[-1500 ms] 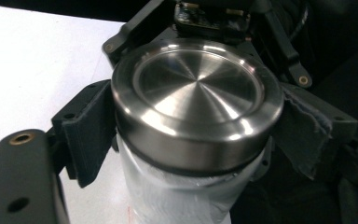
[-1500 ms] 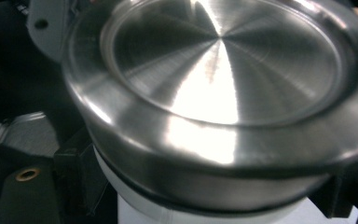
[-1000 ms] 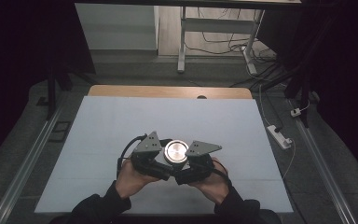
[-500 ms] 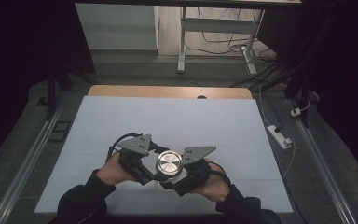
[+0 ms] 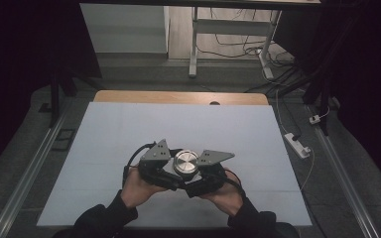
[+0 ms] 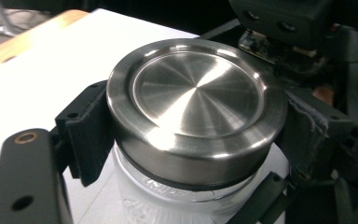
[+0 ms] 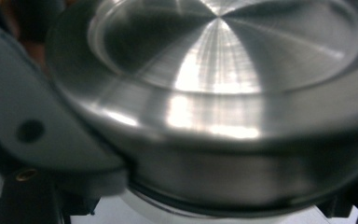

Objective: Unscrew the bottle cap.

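A glass jar [image 6: 168,205] with a brushed steel lid [image 5: 186,161] is held over the white mat [image 5: 129,129] near the table's front edge. My left gripper [image 5: 177,171] comes in from the left. Its jaws have just been closing, and its black pads [image 6: 91,135] now press on opposite sides of the lid [image 6: 198,100]. My right gripper [image 5: 197,177] meets the jar from the right, shut on the jar just under the lid [image 7: 223,70]. The glass [image 7: 168,210] shows below the rim.
The mat covers a wooden table whose bare far edge [image 5: 178,97] shows at the back. A white power strip [image 5: 297,144] lies on the floor to the right. Metal rails [image 5: 30,173] run along both sides, and a desk frame [image 5: 193,44] stands beyond.
The left gripper's jaws have closed onto the lid. Both hands and the jar dipped toward the near edge half a second ago and are back where they were.
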`<state>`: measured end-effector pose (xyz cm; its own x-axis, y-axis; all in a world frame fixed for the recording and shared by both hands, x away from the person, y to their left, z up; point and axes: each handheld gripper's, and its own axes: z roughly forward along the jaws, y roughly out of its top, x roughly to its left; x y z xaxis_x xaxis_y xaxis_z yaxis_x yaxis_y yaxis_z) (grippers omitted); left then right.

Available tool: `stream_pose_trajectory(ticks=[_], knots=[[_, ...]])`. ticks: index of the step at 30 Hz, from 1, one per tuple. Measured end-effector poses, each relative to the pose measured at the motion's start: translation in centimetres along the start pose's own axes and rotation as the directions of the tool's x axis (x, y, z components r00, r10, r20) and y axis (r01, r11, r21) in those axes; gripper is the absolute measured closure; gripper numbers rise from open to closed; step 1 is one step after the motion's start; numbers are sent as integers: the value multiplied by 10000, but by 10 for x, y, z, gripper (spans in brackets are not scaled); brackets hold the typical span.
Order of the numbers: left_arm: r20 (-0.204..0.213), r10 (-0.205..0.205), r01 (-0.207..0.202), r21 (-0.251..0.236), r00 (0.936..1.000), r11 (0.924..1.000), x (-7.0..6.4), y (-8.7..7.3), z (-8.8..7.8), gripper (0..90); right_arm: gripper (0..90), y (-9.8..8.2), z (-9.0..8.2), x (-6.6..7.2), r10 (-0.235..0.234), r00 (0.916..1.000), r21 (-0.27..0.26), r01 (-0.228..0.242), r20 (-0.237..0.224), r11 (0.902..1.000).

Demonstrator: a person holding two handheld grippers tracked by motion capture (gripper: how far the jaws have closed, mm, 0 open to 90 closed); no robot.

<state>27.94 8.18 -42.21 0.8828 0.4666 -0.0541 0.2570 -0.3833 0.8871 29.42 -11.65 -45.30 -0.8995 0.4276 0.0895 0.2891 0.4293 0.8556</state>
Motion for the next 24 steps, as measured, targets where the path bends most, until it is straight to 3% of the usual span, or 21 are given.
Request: stream_pose_trajectory(ticks=[5,9,24], knots=[[19,-246,247,-235,9997,9994,-1,3,-4,197,150,-1,2,0,32,9998,35,-32,209,10000],[-98,-54,51,-311,9999,9995,-2,5,-9,196,150,-1,4,2,-35,9998,64,34,192,10000],[200,251,-247,-207,9995,9995,6,7,-32,195,150,0,-1,-8,-223,9997,0,223,-31,9998]])
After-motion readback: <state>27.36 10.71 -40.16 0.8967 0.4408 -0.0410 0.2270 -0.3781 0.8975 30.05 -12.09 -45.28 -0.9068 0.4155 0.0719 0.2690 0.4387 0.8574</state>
